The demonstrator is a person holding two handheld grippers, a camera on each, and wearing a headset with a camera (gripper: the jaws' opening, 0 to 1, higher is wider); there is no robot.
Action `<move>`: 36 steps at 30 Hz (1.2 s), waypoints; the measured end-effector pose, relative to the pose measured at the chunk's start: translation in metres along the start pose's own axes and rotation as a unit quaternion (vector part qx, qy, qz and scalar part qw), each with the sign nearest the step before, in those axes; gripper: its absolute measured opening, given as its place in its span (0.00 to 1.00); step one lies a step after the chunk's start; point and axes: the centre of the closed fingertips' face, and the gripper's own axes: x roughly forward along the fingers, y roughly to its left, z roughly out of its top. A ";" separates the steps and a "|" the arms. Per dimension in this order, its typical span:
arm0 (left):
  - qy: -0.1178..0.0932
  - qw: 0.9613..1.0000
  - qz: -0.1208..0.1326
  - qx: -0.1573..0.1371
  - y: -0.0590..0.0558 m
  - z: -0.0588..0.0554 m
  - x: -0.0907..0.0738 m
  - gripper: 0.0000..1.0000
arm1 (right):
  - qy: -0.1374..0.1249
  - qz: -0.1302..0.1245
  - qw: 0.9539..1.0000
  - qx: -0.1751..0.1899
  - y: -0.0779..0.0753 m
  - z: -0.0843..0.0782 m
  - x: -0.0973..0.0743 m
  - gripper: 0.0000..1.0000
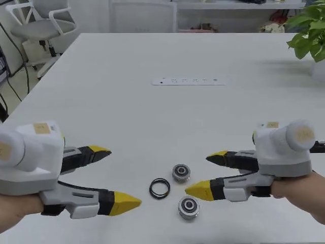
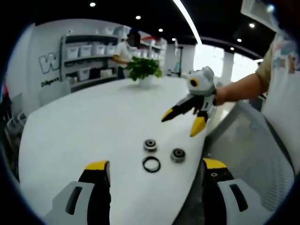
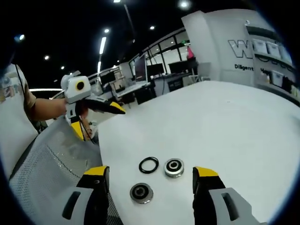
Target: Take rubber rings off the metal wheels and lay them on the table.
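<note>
A loose black rubber ring (image 1: 159,188) lies flat on the white table (image 1: 152,117) near its front edge. Two small metal wheels lie beside it: one (image 1: 181,173) just right of the ring, the other (image 1: 189,207) closer to me. Whether either wheel carries a rubber ring is too small to tell. My left gripper (image 1: 114,177) hovers open left of the ring, nothing between its jaws. My right gripper (image 1: 204,174) is open too, its tips just right of the wheels. The left gripper view has the ring (image 2: 151,164) and both wheels (image 2: 150,145) (image 2: 177,155); the right gripper view has the same ring (image 3: 148,165).
A white power strip (image 1: 188,81) lies flat at mid-table. A green plant (image 1: 307,35) stands at the far right corner, and an office chair (image 1: 40,25) beyond the far left edge. The wheels sit close to the front edge.
</note>
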 end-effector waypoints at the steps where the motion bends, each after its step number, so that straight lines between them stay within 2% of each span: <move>1: -0.002 1.000 0.001 0.000 0.000 0.000 -0.001 0.81 | 0.000 -0.004 1.000 -0.005 -0.002 -0.002 -0.003 0.74; 8: -0.003 1.000 0.006 0.008 -0.002 0.000 -0.005 0.81 | 0.001 -0.017 1.000 -0.022 0.004 -0.008 -0.019 0.81; 14: -0.004 1.000 0.011 0.012 -0.005 -0.001 -0.010 0.83 | 0.002 -0.041 0.998 -0.039 0.004 -0.012 -0.031 0.84; 20: -0.006 1.000 0.014 0.013 -0.008 -0.004 -0.011 0.84 | -0.002 -0.053 0.998 -0.032 0.003 -0.018 -0.041 0.85; 27: -0.008 1.000 0.025 0.016 -0.005 -0.001 -0.015 0.85 | -0.003 -0.072 0.997 -0.031 -0.005 -0.025 -0.052 0.87; 36: -0.008 0.999 0.032 0.015 -0.002 -0.003 -0.020 0.86 | -0.010 -0.084 0.996 -0.028 -0.011 -0.025 -0.059 0.88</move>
